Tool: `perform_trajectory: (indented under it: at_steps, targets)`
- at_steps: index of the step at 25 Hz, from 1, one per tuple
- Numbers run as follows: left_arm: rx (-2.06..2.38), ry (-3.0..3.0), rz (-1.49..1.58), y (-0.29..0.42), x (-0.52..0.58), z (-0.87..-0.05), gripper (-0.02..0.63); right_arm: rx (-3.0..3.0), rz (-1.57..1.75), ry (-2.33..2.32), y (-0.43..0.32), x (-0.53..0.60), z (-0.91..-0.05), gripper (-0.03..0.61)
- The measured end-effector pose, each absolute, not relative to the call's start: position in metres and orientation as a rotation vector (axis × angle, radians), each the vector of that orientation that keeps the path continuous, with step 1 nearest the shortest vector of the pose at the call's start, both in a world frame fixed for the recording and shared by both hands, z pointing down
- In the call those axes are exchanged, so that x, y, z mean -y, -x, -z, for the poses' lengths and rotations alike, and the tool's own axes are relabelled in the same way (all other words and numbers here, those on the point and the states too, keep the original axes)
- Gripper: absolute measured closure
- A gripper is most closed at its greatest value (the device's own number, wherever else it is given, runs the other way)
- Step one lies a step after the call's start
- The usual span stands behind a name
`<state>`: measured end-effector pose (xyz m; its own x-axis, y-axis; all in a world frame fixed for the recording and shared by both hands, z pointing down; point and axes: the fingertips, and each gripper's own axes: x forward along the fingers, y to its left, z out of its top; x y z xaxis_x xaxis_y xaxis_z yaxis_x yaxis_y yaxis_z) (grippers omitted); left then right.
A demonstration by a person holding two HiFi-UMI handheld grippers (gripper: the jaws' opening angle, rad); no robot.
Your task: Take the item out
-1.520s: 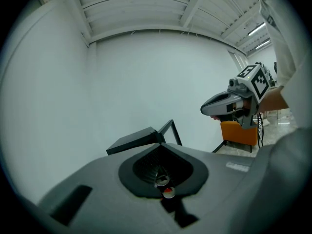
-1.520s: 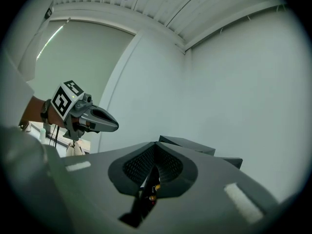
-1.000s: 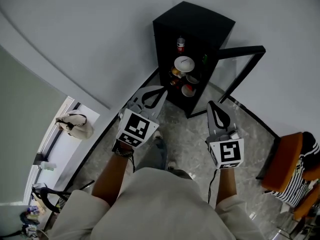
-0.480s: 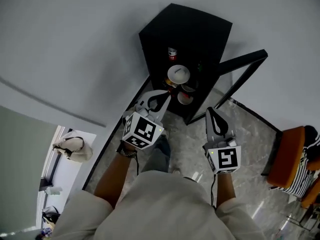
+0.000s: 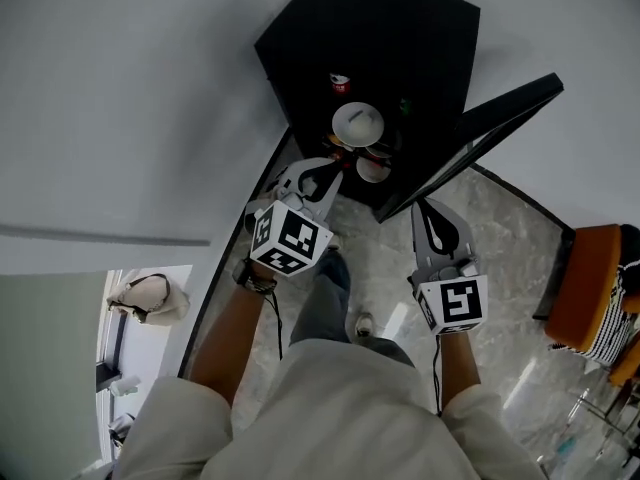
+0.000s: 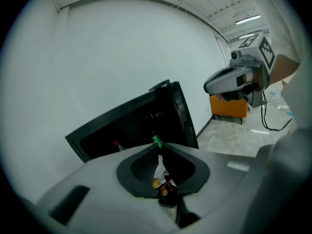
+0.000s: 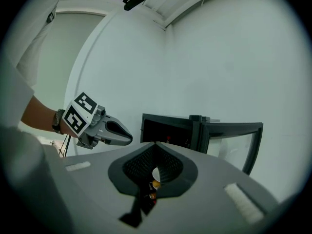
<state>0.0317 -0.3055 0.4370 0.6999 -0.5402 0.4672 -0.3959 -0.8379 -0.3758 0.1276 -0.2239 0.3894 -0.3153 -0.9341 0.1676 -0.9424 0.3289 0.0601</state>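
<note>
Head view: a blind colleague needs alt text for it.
From above, a person aims the left tool and right tool at an open black cabinet holding a white bowl and a red-capped bottle. The left tool's jaws have just been opening, nothing between them.

The cabinet stands on the floor with its back to the wall. Its door is open, swung out to the right. Inside, a bottle stands highest, a bowl is below it, and cups sit lowest, nearest the floor. A chair stands well to the right of the door. A bag sits far to the left, well apart from the cabinet.
</note>
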Motion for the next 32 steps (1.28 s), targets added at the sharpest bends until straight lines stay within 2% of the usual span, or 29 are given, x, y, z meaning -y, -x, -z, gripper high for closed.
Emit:
perform_trajectory:
  at_steps: [14, 32]
  targets:
    - [-0.539, 2.627, 1.090, -0.057, 0.369, -0.560, 0.534, 2.291, -0.211, -1.738, -0.139, 0.251, -0.460, 0.572]
    - [-0.291, 2.442, 1.325, -0.083, 0.440, -0.677, 0.489, 2.221, -0.310, -1.764, -0.146, 0.272, -0.507, 0.572]
